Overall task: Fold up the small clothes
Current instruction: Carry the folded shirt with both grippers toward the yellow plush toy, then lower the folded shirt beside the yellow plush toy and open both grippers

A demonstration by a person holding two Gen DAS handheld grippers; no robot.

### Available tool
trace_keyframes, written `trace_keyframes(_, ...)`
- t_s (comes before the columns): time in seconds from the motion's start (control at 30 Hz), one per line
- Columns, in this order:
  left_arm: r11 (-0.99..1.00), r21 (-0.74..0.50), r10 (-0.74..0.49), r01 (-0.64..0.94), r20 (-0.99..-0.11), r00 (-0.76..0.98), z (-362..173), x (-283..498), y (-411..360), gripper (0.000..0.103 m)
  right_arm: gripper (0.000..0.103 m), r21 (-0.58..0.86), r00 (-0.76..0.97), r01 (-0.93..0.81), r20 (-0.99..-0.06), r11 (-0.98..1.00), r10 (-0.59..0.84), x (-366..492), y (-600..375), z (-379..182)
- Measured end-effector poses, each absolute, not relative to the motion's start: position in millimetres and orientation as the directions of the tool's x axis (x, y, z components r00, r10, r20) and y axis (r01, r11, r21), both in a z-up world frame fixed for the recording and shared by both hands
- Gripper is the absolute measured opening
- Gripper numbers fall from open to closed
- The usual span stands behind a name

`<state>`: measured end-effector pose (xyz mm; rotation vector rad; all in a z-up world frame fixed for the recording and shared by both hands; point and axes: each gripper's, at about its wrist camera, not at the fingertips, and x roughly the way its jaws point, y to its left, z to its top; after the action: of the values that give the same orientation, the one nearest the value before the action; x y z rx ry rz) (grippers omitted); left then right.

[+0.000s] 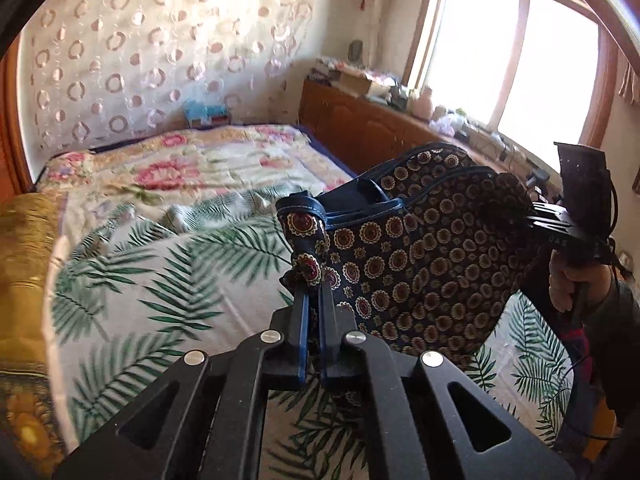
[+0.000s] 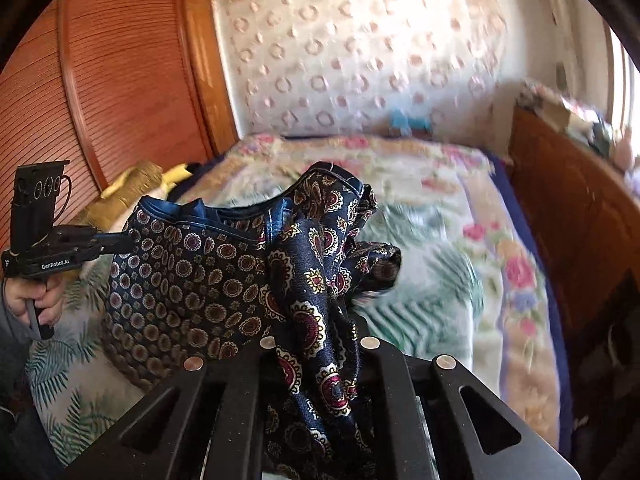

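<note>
A small navy garment [image 1: 420, 256] with red and gold medallion print and blue trim hangs in the air above the bed, stretched between both grippers. My left gripper [image 1: 314, 286] is shut on one corner of it. It also shows in the right wrist view [image 2: 120, 244], gripping the cloth's left edge. My right gripper [image 1: 532, 216] is shut on the opposite edge. In the right wrist view the garment [image 2: 224, 280] drapes over my right gripper's fingers and hides them.
Below lies a bed [image 1: 168, 280] with a palm-leaf sheet and a floral blanket [image 1: 192, 168] behind. A gold pillow [image 1: 28, 248] sits at the left. A wooden cabinet [image 1: 360, 128] with clutter runs under the window. A louvered wardrobe [image 2: 112, 80] stands at the left.
</note>
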<state>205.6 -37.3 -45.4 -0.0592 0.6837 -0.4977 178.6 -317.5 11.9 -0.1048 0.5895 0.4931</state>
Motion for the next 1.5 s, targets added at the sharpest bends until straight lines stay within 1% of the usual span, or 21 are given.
trace_keyframes(0.17, 0.921, -0.194, -0.388, 0.337, -0.528, 0.756, -18.3, 184.9, 15.5, 0.004, 0.009, -0.019, 0.714, -0.558, -0.52, 0.83, 0.468, 192.6, -267.8, 39.6)
trace_keyframes(0.33, 0.962, -0.172, -0.271, 0.214, -0.474, 0.838, 6.1, 161.0, 80.8, 0.004, 0.009, -0.077, 0.677, -0.665, -0.481, 0.742, 0.557, 215.4, -198.5, 67.2)
trace_keyframes(0.53, 0.985, -0.162, -0.122, 0.054, -0.443, 0.888, 10.3, 132.6, 148.3, 0.004, 0.009, -0.134, 0.606, -0.765, -0.48, 0.63, 0.634, 257.0, -111.8, 87.5)
trace_keyframes(0.63, 0.984, -0.175, -0.059, -0.025, -0.459, 0.887, -6.2, 127.4, 172.9, 0.004, 0.009, -0.162, 0.574, -0.799, -0.49, 0.579, 0.656, 280.7, -66.6, 86.0)
trace_keyframes(0.8, 0.974, -0.197, 0.001, -0.113, -0.496, 0.868, -36.8, 120.5, 196.0, 0.004, 0.009, -0.219, 0.542, -0.831, -0.527, 0.512, 0.655, 311.9, -4.1, 73.4)
trace_keyframes(1.03, 0.96, -0.219, 0.041, -0.175, -0.506, 0.862, -56.0, 93.5, 209.7, 0.004, 0.009, -0.278, 0.499, -0.866, -0.541, 0.416, 0.677, 344.0, 53.2, 78.9)
trace_keyframes(1.27, 0.945, -0.247, 0.047, -0.215, -0.547, 0.836, -76.0, 91.0, 216.0, 0.004, 0.011, -0.275, 0.478, -0.877, -0.591, 0.394, 0.65, 371.3, 97.6, 55.4)
trace_keyframes(1.3, 0.945, -0.246, 0.048, -0.217, -0.55, 0.833, -77.7, 91.1, 216.3, 0.004, 0.012, -0.269, 0.482, -0.874, -0.595, 0.405, 0.643, 372.8, 103.9, 54.5)
trace_keyframes(1.37, 0.945, -0.239, 0.053, -0.222, -0.557, 0.829, -80.2, 91.5, 217.3, 0.004, 0.019, -0.251, 0.496, -0.862, -0.592, 0.439, 0.635, 379.0, 110.6, 55.3)
trace_keyframes(1.43, 0.947, -0.232, 0.058, -0.224, -0.56, 0.826, -79.5, 92.4, 217.2, 0.004, 0.037, -0.247, 0.523, -0.843, -0.58, 0.477, 0.624, 383.2, 113.7, 56.9)
trace_keyframes(1.47, 0.948, -0.225, 0.063, -0.226, -0.562, 0.825, -78.9, 92.6, 216.6, 0.004, 0.042, -0.241, 0.537, -0.832, -0.575, 0.499, 0.618, 386.2, 111.8, 59.2)
trace_keyframes(1.5, 0.949, -0.219, 0.068, -0.228, -0.562, 0.824, -78.6, 92.6, 217.2, 0.004, 0.051, -0.235, 0.545, -0.825, -0.571, 0.513, 0.614, 387.1, 112.6, 59.6)
